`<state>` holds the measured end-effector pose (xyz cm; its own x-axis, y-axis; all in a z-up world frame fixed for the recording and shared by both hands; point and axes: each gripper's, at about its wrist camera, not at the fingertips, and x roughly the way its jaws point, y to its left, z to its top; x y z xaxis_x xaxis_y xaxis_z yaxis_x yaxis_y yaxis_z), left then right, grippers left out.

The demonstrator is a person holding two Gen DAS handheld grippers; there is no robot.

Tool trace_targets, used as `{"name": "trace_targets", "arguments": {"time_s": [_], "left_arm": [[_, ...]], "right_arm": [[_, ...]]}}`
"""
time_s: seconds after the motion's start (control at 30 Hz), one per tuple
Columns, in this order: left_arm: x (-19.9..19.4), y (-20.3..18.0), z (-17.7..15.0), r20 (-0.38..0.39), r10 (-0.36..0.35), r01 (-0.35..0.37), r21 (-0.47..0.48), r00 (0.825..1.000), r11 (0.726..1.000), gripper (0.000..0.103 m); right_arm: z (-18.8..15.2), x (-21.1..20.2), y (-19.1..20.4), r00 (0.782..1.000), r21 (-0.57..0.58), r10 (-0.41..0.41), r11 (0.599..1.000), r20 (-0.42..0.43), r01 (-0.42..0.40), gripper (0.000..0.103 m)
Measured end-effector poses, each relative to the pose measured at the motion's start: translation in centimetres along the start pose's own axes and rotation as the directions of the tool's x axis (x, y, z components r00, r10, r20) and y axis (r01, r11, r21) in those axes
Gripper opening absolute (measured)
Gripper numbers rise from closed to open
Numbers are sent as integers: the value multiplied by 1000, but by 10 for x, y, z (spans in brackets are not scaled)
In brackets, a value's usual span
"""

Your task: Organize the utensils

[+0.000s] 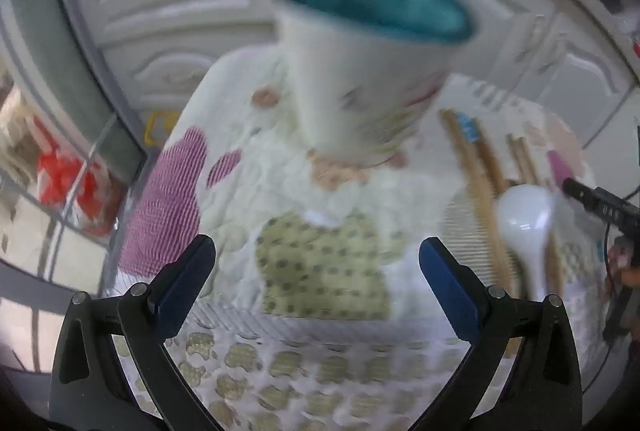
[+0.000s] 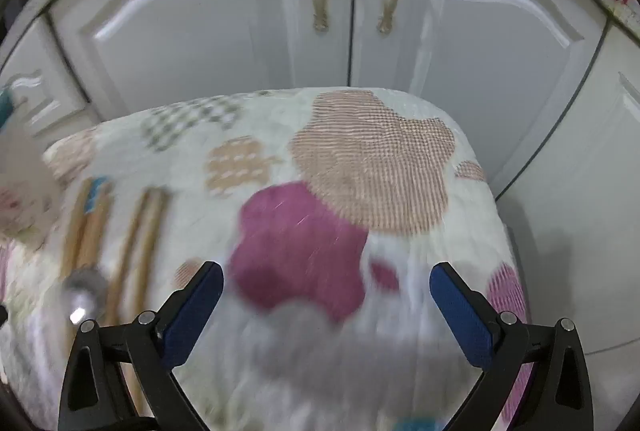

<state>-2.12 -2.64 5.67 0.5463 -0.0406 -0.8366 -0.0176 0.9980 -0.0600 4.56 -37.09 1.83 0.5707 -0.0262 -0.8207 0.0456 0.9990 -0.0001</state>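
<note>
Motion blur smears the cup (image 1: 372, 59) (teal inside) and chopsticks (image 1: 476, 167).

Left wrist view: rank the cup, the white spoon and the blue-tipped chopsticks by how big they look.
1. cup, by far the largest in the picture.
2. white spoon and blue-tipped chopsticks: too close to rank. The chopsticks run longer but thinner, the spoon covers a wider patch, and blur softens both outlines.

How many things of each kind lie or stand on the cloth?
Wooden chopsticks: 4, in two pairs
White ceramic spoon: 1
White cup with teal inside: 1
Total: 6
</note>
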Motion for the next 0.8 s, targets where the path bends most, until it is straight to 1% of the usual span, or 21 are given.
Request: {"name": "trace_targets", "arguments": {"time_s": [0.03, 0.17, 0.23, 0.33, 0.4, 0.5, 0.53, 0.6, 0.7, 0.8], "left_arm": [[-10, -9, 1, 18, -7, 6, 28, 1000, 1000, 103], [-38, -30, 13, 67, -42, 35, 92, 997, 995, 103], [-53, -44, 15, 89, -57, 46, 125, 994, 991, 103], [-71, -56, 15, 123, -75, 56, 157, 989, 986, 103], [-80, -56, 15, 138, -88, 65, 165, 986, 984, 103], [-82, -72, 18, 147, -88, 65, 151, 985, 986, 103], [-84, -73, 17, 152, -88, 66, 146, 984, 987, 103], [-85, -76, 16, 155, -87, 64, 144, 984, 988, 103], [-89, -81, 15, 168, -91, 67, 145, 982, 987, 103], [-94, -82, 14, 190, -95, 68, 142, 977, 987, 103]], "right_arm": [[-4, -13, 4, 1000, -10, -11, 1000, 9, 11, 103], [-14, -65, 22, 998, -26, -26, 999, 64, 27, 103], [-18, -88, 31, 994, -35, -47, 998, 99, 51, 103], [-25, -124, 46, 986, -51, -55, 997, 158, 64, 103], [-27, -141, 52, 981, -59, -53, 996, 187, 65, 103], [-28, -160, 54, 978, -49, -42, 997, 206, 53, 103], [-21, -159, 61, 977, -44, -36, 998, 208, 46, 103], [-21, -169, 61, 974, -29, -24, 999, 225, 32, 103], [-20, -177, 62, 970, -17, -36, 999, 239, 41, 103], [-19, -180, 64, 970, -11, -30, 999, 240, 34, 103]]}}
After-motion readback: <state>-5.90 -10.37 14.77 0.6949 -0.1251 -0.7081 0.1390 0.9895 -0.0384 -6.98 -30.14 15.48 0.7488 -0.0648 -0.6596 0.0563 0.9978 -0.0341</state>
